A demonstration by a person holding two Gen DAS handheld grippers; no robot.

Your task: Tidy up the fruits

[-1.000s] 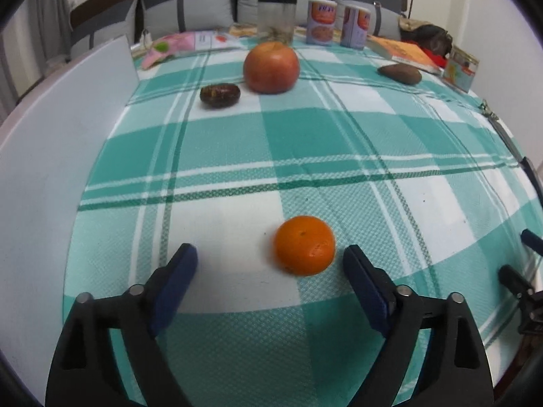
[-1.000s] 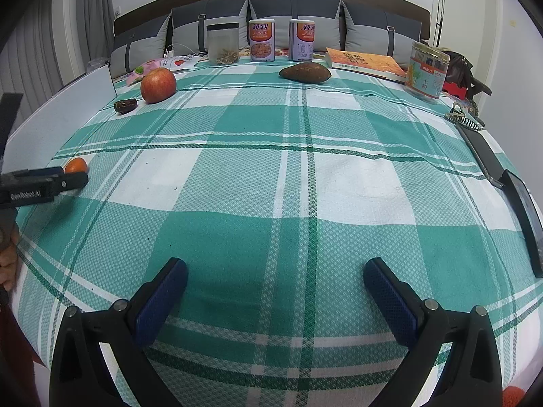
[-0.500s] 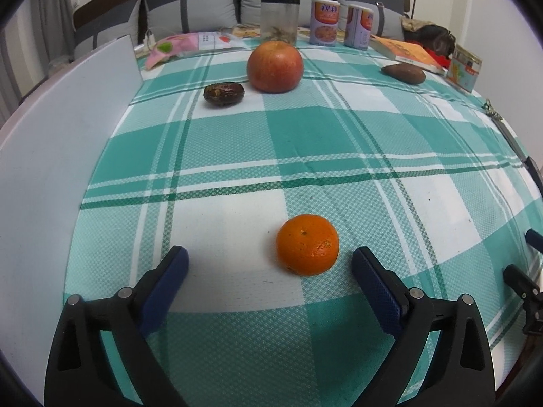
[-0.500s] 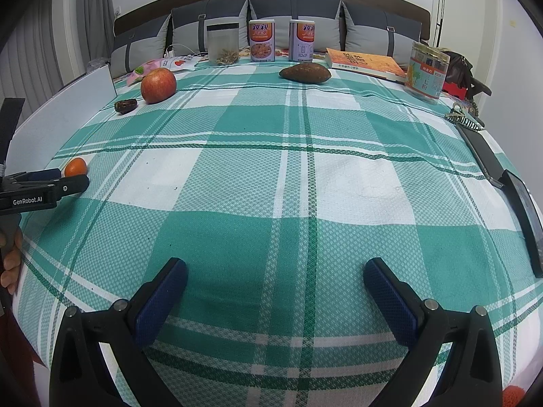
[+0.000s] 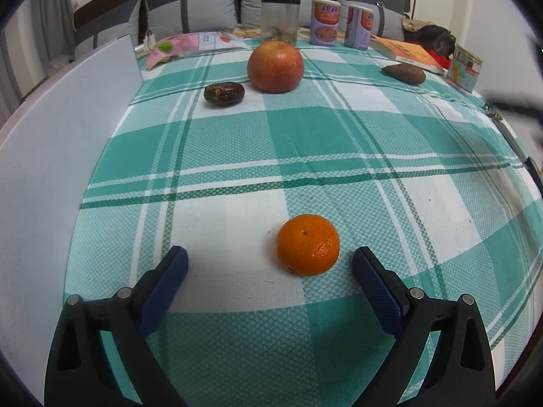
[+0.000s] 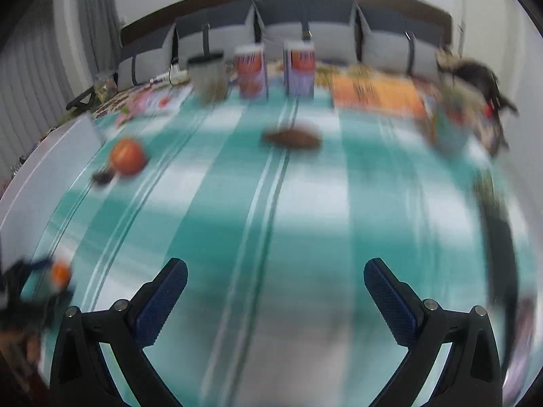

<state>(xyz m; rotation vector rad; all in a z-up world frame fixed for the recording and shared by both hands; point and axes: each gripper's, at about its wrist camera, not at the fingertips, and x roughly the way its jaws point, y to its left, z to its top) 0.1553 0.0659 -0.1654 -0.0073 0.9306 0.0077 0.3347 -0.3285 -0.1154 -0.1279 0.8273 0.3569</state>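
My left tongs (image 5: 269, 266) have just spread wide, leaving the orange (image 5: 307, 245) free on the surface (image 5: 339, 156) at their one o'clock; my empty, parted right tongs (image 6: 275, 279) now swing toward the twelve o'clock fruits.

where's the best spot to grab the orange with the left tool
Grip the orange across its widest middle, coming from the near side. It is round and sits free on the cloth, just ahead of the open left tool and nearer its right finger, so shift right first.

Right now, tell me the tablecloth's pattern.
Teal-green and white plaid tablecloth; clearest in the left wrist view.
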